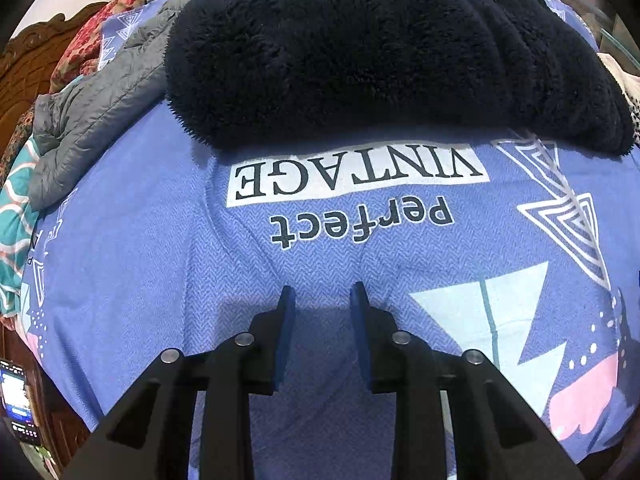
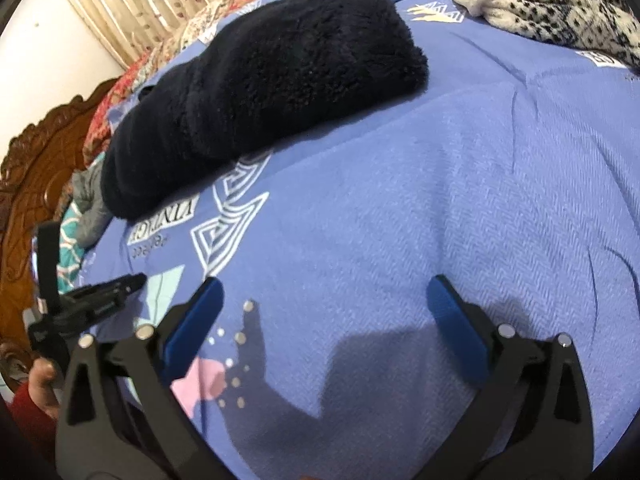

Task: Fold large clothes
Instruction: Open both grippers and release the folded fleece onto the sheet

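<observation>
The left gripper (image 1: pixel 322 294) pointed steeply down over the blue printed bedspread (image 1: pixel 160 240); its jaws stood partly apart with nothing between them, only bare cloth below. The right gripper (image 2: pixel 324 292) was likewise angled down at the bedspread (image 2: pixel 440 200), its jaws spread wide and empty. In the right wrist view the left gripper (image 2: pixel 120 286) appeared to the left of the right one, carried by a hand (image 2: pixel 42 384) in a red sleeve (image 2: pixel 28 420).

Ahead of both pairs of jaws, well clear of the fingertips, lay the dark navy fleece garment (image 1: pixel 380 52), bunched into a thick roll across the bedspread, just beyond the printed words "VINTAGE" and "perfect". From the right gripper it sat ahead and to the left (image 2: pixel 260 80). Neither gripper touched it.

Left of the garment, in the left wrist view, a grey quilted jacket (image 1: pixel 92 120) was crumpled at the bed's edge. Far ahead and right of the right gripper lay a cream and black spotted fleece (image 2: pixel 560 4). A carved wooden headboard (image 2: pixel 36 184) stood at far left, with curtains (image 2: pixel 132 4) beyond.
</observation>
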A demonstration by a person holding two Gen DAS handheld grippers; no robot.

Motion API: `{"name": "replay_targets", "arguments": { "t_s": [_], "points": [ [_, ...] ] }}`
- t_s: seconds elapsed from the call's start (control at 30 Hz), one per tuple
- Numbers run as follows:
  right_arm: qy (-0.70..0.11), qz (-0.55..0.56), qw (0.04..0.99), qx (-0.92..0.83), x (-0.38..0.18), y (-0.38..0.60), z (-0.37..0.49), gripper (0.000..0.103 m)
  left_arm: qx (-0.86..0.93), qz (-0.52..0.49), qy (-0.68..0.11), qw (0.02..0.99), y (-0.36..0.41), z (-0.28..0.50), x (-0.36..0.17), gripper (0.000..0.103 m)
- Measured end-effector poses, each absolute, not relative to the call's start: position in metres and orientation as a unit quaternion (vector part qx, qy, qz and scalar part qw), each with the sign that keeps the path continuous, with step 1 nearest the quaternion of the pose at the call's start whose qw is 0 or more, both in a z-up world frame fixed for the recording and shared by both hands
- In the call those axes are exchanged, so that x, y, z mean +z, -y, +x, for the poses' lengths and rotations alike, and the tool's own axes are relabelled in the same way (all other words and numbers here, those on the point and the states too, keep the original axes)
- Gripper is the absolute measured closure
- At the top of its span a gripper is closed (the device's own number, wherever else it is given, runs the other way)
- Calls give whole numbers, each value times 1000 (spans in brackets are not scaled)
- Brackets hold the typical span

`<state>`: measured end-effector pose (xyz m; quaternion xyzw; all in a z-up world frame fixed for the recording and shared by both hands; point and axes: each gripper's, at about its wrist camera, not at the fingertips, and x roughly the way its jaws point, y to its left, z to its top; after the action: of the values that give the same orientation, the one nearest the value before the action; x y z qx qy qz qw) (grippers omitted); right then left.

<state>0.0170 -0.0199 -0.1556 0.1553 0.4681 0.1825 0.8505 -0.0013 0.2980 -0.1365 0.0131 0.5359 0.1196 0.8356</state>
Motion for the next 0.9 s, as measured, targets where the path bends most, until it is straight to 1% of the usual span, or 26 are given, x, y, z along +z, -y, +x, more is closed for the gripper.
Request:
{"name": "replay_targets", "arguments": {
  "t_s": [0.47, 0.9],
  "points": [
    [-467, 147, 853, 180, -156, 18, 18, 4, 101, 0, -536, 838, -318, 7, -139, 51],
    [-467, 147, 853, 181, -157, 18, 19, 4, 98, -4, -536, 838, -319, 7, -139, 51]
  ]
}}
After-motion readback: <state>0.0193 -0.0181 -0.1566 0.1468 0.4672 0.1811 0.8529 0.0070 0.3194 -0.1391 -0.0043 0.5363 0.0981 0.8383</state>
